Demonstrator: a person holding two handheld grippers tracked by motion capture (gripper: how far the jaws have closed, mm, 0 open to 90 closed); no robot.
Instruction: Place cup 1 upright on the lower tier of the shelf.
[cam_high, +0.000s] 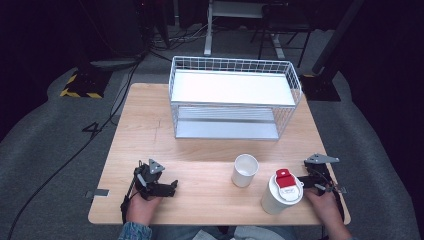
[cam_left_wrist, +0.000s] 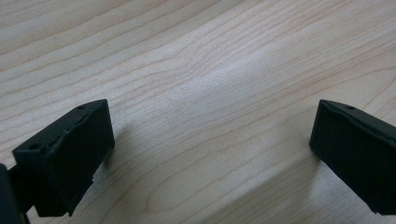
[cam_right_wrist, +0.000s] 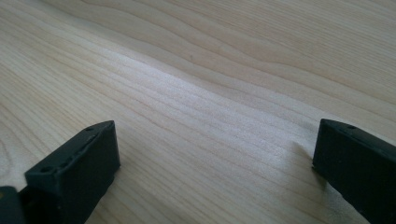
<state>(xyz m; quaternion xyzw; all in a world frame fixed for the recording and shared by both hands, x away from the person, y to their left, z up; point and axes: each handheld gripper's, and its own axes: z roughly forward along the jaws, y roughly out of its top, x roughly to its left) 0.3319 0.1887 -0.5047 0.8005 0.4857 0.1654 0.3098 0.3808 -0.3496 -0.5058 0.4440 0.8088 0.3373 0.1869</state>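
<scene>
My left gripper rests low on the wooden table near its front left, held by a hand. In the left gripper view it stands open, its black fingers wide apart over bare wood. My right gripper sits at the front right, just right of a white tumbler with a red lid. In the right gripper view it is open too, with nothing between its fingers. A white paper cup stands upright and open-topped left of the tumbler.
A white wire basket rack with two shelves stands at the back middle of the table. Cables trail from the left gripper off the table's left side. Dark floor, stands and a striped base surround the table.
</scene>
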